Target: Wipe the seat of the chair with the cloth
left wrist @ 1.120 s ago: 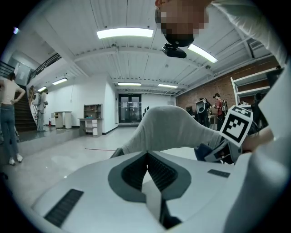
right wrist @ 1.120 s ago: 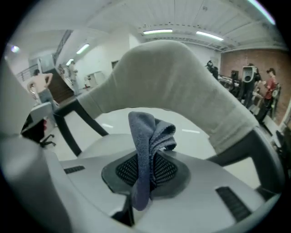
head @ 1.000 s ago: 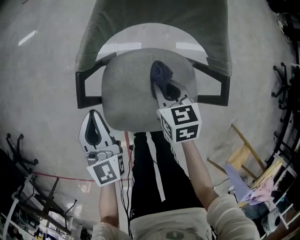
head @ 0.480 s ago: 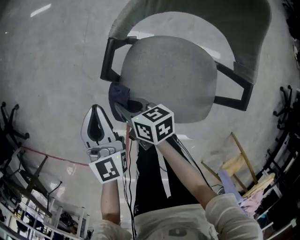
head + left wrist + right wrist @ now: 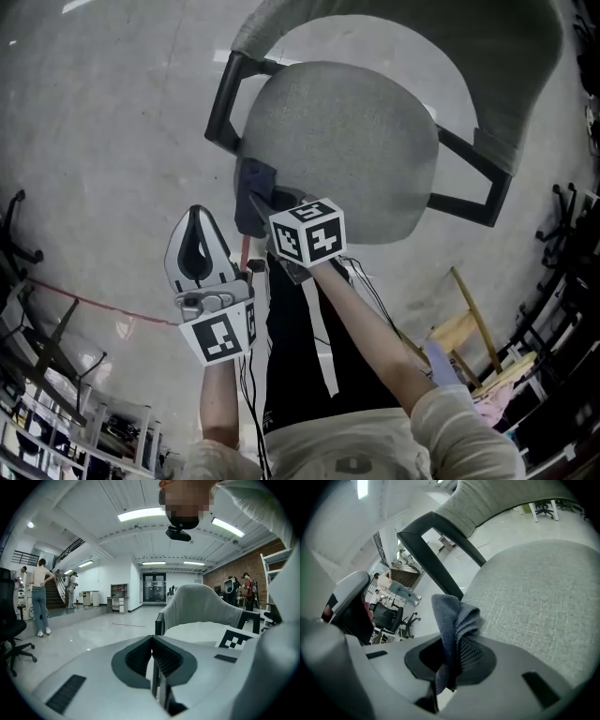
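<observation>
The grey fabric chair seat (image 5: 347,141) fills the upper middle of the head view, with a grey backrest (image 5: 525,66) and black armrests (image 5: 223,101) around it. My right gripper (image 5: 259,201) is at the seat's front-left edge, shut on a dark blue cloth (image 5: 254,178). In the right gripper view the cloth (image 5: 451,616) stands bunched between the jaws, right beside the seat (image 5: 534,592). My left gripper (image 5: 195,223) hovers over the floor left of the chair, apart from it. Its jaws (image 5: 154,651) are shut with nothing between them.
Bare concrete floor (image 5: 103,141) lies left of the chair, crossed by a red line (image 5: 94,305). Black chair bases (image 5: 19,225) sit at the left edge. A wooden frame (image 5: 466,323) and clutter stand at the right. People (image 5: 40,597) stand far off by stairs.
My right gripper has carried the cloth from the middle of the seat down to its front-left edge. The left gripper has stayed about where it was.
</observation>
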`<state>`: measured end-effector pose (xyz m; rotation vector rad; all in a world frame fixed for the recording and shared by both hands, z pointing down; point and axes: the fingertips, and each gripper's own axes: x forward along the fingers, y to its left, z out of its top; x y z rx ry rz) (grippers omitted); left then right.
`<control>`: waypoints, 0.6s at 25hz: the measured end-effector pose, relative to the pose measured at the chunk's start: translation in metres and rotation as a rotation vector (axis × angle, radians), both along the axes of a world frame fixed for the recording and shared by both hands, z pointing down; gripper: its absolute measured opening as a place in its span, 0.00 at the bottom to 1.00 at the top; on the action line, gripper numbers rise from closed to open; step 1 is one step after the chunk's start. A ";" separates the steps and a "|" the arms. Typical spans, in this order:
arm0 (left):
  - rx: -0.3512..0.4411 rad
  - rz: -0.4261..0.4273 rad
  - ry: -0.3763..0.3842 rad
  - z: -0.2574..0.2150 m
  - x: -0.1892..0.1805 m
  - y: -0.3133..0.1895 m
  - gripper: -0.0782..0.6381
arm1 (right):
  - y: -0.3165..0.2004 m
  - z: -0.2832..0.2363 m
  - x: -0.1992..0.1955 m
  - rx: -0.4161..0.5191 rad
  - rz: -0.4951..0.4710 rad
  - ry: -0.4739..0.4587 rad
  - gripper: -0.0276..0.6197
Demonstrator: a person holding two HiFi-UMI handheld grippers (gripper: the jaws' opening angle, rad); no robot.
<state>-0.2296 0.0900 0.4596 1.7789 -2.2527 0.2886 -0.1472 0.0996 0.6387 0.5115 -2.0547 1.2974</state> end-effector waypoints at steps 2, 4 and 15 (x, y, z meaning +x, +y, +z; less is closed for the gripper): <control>-0.001 0.010 -0.002 0.000 0.001 -0.002 0.13 | 0.000 0.001 0.004 -0.005 0.010 0.009 0.12; 0.001 0.020 -0.005 -0.001 0.002 -0.005 0.13 | 0.001 0.001 0.010 0.002 0.012 0.022 0.12; 0.009 0.145 0.004 -0.005 0.040 -0.045 0.13 | -0.004 0.002 0.098 0.024 0.044 0.097 0.12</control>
